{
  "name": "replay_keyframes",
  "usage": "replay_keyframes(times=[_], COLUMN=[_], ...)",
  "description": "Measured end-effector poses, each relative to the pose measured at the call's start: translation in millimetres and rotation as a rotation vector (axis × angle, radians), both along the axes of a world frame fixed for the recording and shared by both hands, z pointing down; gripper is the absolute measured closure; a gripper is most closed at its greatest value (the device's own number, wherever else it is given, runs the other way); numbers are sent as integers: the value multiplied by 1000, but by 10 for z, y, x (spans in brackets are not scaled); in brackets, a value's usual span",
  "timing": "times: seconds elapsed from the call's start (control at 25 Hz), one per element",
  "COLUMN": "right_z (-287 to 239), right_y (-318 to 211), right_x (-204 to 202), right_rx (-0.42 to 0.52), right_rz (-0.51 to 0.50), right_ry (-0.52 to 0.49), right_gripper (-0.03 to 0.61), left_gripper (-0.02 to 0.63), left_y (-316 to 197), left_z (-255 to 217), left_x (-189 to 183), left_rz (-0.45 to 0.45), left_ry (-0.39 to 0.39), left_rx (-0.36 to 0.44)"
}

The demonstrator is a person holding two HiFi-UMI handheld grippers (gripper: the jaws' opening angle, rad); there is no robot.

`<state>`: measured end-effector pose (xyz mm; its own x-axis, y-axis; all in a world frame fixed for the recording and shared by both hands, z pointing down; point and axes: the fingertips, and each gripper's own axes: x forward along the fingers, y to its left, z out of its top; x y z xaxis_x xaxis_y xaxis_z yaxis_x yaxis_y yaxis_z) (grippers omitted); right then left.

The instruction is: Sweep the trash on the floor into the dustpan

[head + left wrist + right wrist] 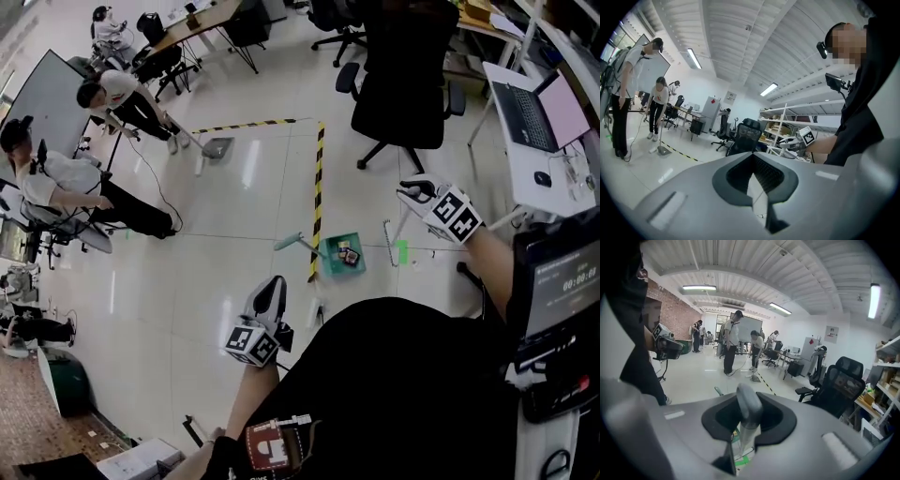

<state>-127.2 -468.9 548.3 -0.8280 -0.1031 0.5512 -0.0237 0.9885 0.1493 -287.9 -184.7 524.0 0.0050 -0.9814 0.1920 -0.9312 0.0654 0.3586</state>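
A green dustpan (330, 264) lies on the pale floor next to the striped tape, with small pieces of trash (347, 253) inside it. Its grey-green handle (289, 241) points left. My right gripper (412, 192) (747, 416) is shut on the broom's grey handle (749, 404). The stick (403, 220) runs down to the broom head (388, 244), just right of the dustpan. My left gripper (270, 292) (757, 183) hangs below and left of the dustpan, apart from it. Its jaws stand closed together with nothing between them.
Yellow-black tape (317, 187) crosses the floor beside the dustpan. A black office chair (403, 84) stands beyond it, and a desk with a laptop (534, 117) is at the right. Two people (66, 187) work at the left near another dustpan (217, 148).
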Motion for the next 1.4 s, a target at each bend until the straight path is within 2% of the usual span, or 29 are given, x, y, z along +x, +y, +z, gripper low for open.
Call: replay_keyframes(times=[0.4, 0.64, 1.08, 1.4], right_z=[-171, -296, -511, -677], right_y=[128, 410, 1421, 2114], right_x=[844, 1092, 1253, 1729], right_rx=[-46, -56, -11, -8], right_rz=[28, 129, 369, 440], right_ry=[-42, -84, -85, -93], right_gripper=[515, 515, 515, 516], left_gripper=[614, 614, 614, 614], left_y=[-442, -490, 58, 251], left_z=[-135, -223, -32, -123], left_x=[472, 527, 253, 814], left_rz=[43, 169, 418, 541], left_ry=[0, -10, 24, 50], left_rx=[39, 85, 91, 119])
